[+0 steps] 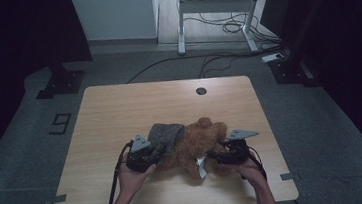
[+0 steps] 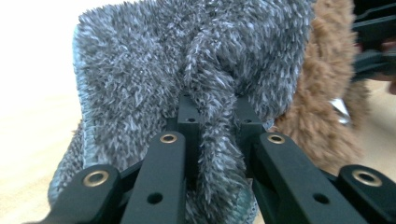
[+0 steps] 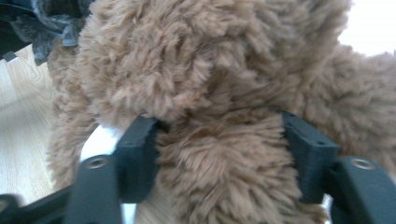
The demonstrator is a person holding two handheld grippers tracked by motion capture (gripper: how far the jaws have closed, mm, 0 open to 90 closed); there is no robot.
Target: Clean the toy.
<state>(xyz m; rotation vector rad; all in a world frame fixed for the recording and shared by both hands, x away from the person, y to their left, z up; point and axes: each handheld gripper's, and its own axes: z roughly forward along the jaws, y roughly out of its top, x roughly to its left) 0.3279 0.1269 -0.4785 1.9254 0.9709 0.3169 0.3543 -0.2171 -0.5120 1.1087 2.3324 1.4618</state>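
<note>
left gripper (image 1: 150,157): sitting nearest on the left, jaws squeezed nearly together and pinching a fold of the grey fuzzy garment (image 2: 187,70), looks like a little knit sweater or hat, can't really tell which.

right gripper (image 1: 220,156): sitting near on the right, jaws standing about half open around a limb of the brown teddy bear (image 1: 200,143). in the right gripper view the plush is filling the gap wall to wall and the pads seem to be pressing into it, so i'm calling it a grip.

teddy bear: lying across the middle of the wooden table (image 1: 119,108), toward the near edge, between both grippers. a white tag (image 1: 202,166) is poking out underneath.

garment: bunching over the bear's left end, touching it, partly wrapped over that end.

progress: guessing they're dressing or undressing the bear. one end of it is covered by the garment, the rest of the body is bare, so roughly partway, most of the pulling is left.

containers: not seeing any on the table. just a cable hole (image 1: 201,91) at the far edge.
</note>
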